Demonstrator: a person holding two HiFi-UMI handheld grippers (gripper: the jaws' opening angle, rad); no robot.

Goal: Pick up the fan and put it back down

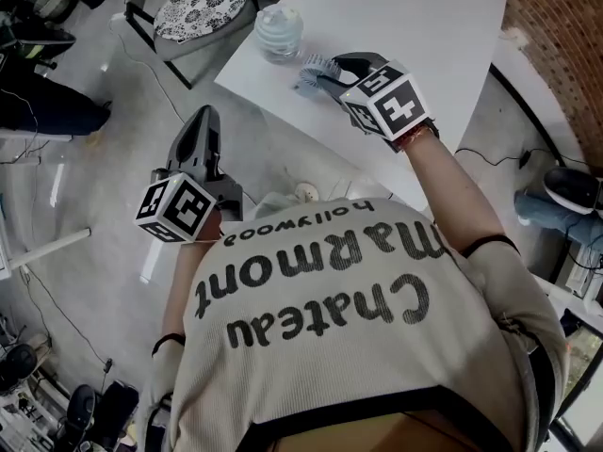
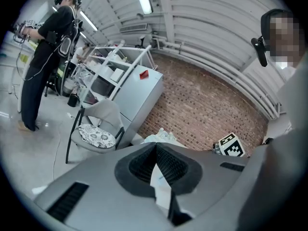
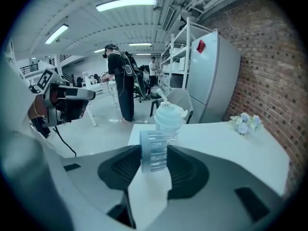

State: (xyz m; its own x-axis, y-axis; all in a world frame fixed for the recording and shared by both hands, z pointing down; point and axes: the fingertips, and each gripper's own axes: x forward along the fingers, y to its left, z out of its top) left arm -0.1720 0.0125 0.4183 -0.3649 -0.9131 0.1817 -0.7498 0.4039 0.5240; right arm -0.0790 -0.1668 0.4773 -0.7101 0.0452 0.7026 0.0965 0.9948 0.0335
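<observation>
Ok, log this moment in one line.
right gripper: jaws shut on fan | left gripper: jaws together, empty | place: white table, beside pale jar

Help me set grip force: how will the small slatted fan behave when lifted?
The fan looks like thin plastic, so probably light. Its open slats may crack under a hard squeeze. Pinched narrowly in the right tool, it could pivot.

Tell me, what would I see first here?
The right gripper pinches a small ribbed fan at the white table's edge. Just behind the fan stands a pale blue pot. The left gripper hangs shut over the floor.
</observation>
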